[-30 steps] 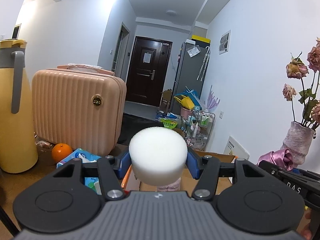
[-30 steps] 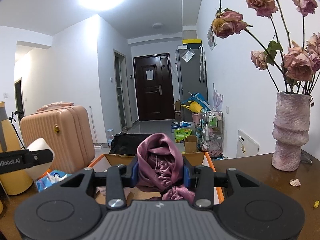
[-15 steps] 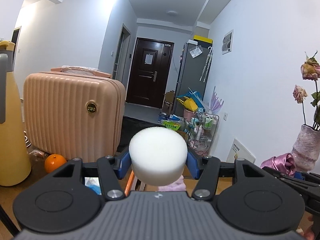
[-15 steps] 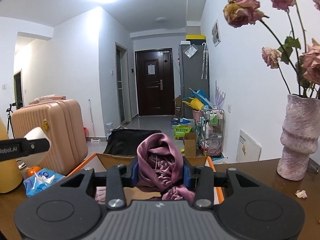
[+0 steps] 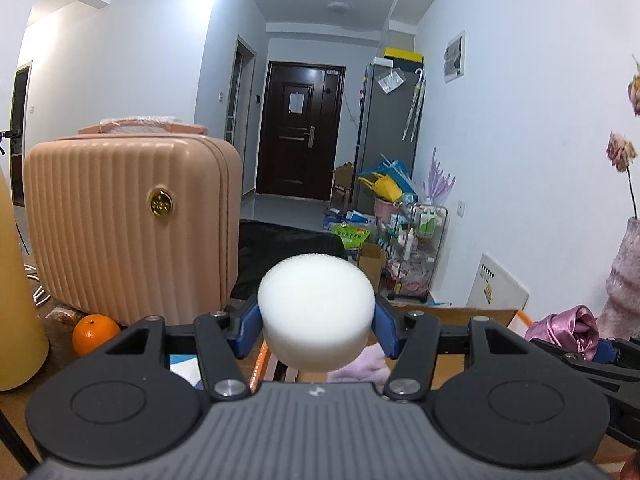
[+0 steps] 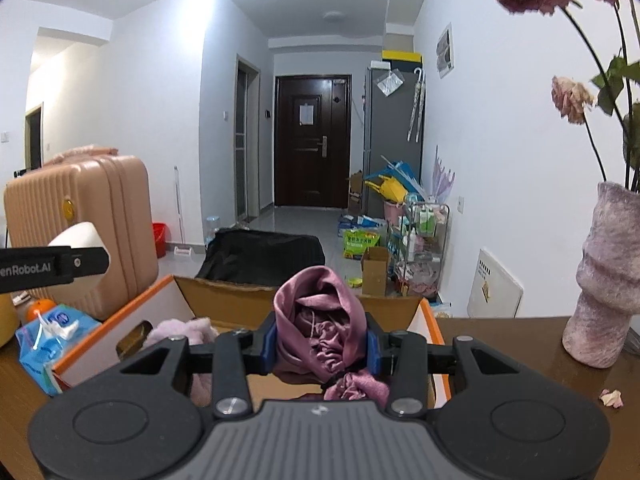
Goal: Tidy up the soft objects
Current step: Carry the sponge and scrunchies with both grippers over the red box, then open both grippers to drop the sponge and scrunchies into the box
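Note:
My left gripper (image 5: 316,326) is shut on a round white sponge (image 5: 316,312), which it holds above the near left edge of an open cardboard box (image 5: 452,314). In the right wrist view my right gripper (image 6: 320,346) is shut on a bunched mauve satin cloth (image 6: 320,312) over the same orange-trimmed box (image 6: 224,300). A fluffy lilac soft item (image 6: 180,330) lies inside the box. The left gripper with its sponge (image 6: 80,236) shows at the left of the right wrist view; the cloth (image 5: 568,330) shows at the right of the left wrist view.
A pink ribbed suitcase (image 5: 128,224) stands at the left, with an orange (image 5: 94,332) and a blue tissue pack (image 6: 52,338) before it. A yellow jug (image 5: 16,300) is at the far left. A pink vase (image 6: 608,276) of dried roses stands on the brown table (image 6: 520,356) to the right.
Both grippers have moved forward and a little down toward the box, each keeping its hold. The suitcase and vase have slid outward in the views, and more of the box interior shows.

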